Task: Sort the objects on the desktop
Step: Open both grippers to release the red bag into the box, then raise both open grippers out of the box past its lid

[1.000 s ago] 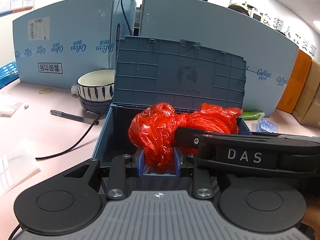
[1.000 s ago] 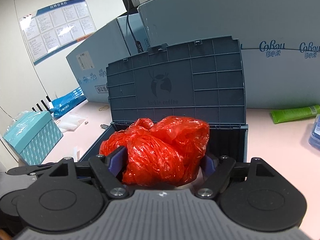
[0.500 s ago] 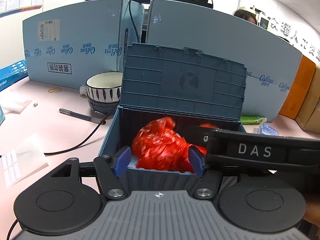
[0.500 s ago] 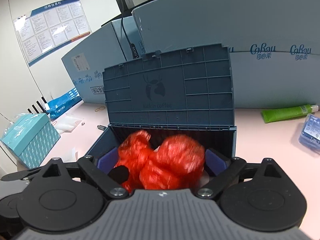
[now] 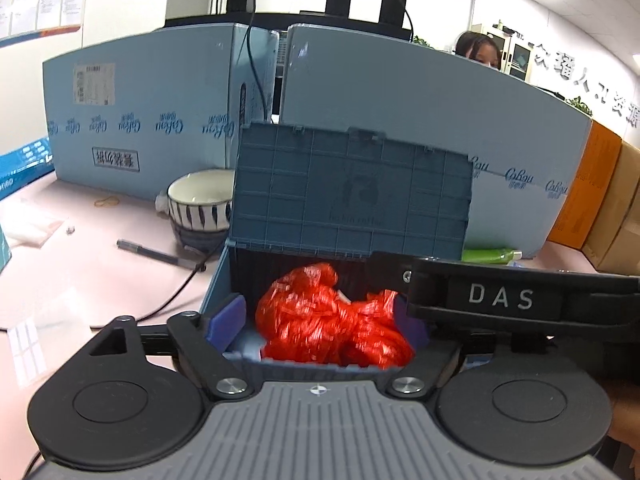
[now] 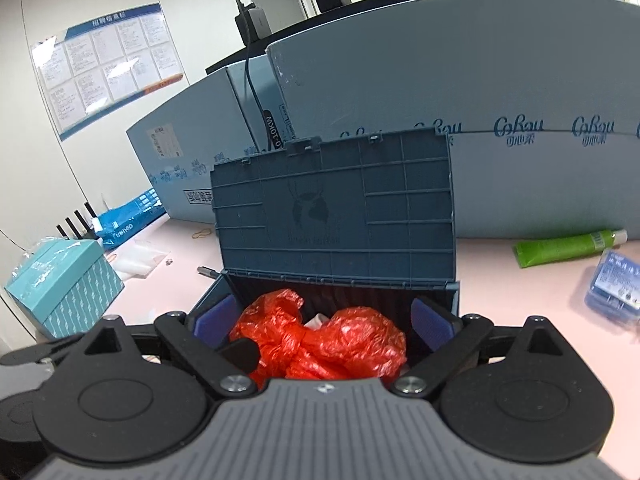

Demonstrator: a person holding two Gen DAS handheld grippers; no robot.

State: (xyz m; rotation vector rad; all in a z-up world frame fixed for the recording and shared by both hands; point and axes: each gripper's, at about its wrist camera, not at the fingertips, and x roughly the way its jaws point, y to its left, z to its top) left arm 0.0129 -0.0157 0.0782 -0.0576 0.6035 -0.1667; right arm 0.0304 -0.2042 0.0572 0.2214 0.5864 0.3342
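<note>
- Left wrist view: your left gripper (image 5: 320, 322) is opening right now, blue pads spreading to either side of the red bag (image 5: 332, 320), and neither pad presses on it.
- The bag sits crumpled inside the box (image 5: 218, 280), down behind the front wall, with the lid (image 5: 352, 192) standing upright at the back.
- Right wrist view agrees: your right gripper (image 6: 320, 320) stands wide, pads well clear of the bag (image 6: 320, 340) on both sides, holding nothing.
- So the drop looks done, as I read it; the job now is a clean exit.
- Let the left jaws finish spreading before you lift, so no fold of plastic snags on a pad and rides back out.
- Draw both grippers up and toward yourself, not forward; the lid is just beyond your fingers and a nudge could tip it shut on them.
- Watch the right gripper's arm crossing the left view; the two tools are close, so move one at a time.
- A bit of white shows between the bag's two lumps; I can't tell what it is, so leave it alone.
- The bag is puffy and light, and it may spring up above the rim; check that before you try the lid.
- Still out on the desk (image 6: 500, 280): the green tube (image 6: 568, 242), the blue packet (image 6: 616, 284), the pen (image 5: 156, 255) and the bowl (image 5: 200, 204).
- Mind the black cable (image 5: 176, 292) beside the box when you reach left for the pen.
</note>
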